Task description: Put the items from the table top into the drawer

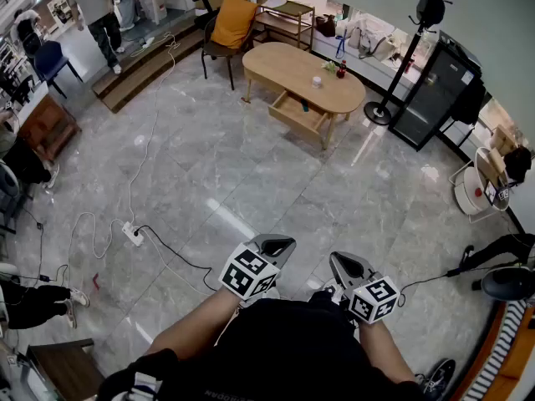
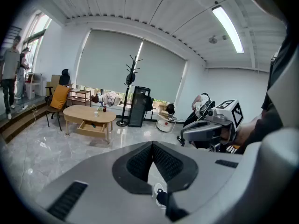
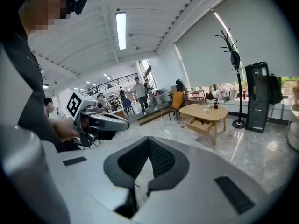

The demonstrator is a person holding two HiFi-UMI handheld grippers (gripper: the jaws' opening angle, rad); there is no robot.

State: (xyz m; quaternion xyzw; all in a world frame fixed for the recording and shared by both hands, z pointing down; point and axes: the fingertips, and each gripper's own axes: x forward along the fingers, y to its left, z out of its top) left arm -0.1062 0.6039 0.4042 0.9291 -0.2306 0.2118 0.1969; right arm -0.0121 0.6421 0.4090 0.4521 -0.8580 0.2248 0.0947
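Note:
The oval wooden table [image 1: 282, 63] stands far off across the grey floor, its drawer [image 1: 294, 115] pulled open with a small dark item inside. On the tabletop sit a small white cup [image 1: 316, 81], a red bottle [image 1: 341, 69] and a green thing [image 1: 331, 68]. My left gripper [image 1: 277, 246] and right gripper [image 1: 343, 266] are held close to my body, side by side, both shut and empty. The left gripper view shows its jaws [image 2: 152, 146] meeting, with the table [image 2: 88, 115] small beyond. The right gripper view shows the same [image 3: 148, 141], table [image 3: 203, 112] at right.
A chair with an orange cushion [image 1: 231, 23] stands left of the table, with a wooden shelf [image 1: 289, 19] behind it. A coat stand [image 1: 399, 61] and a black cabinet [image 1: 435, 94] are at the right. A power strip and cables [image 1: 134, 234] lie on the floor at the left. People [image 1: 96, 11] stand by the steps.

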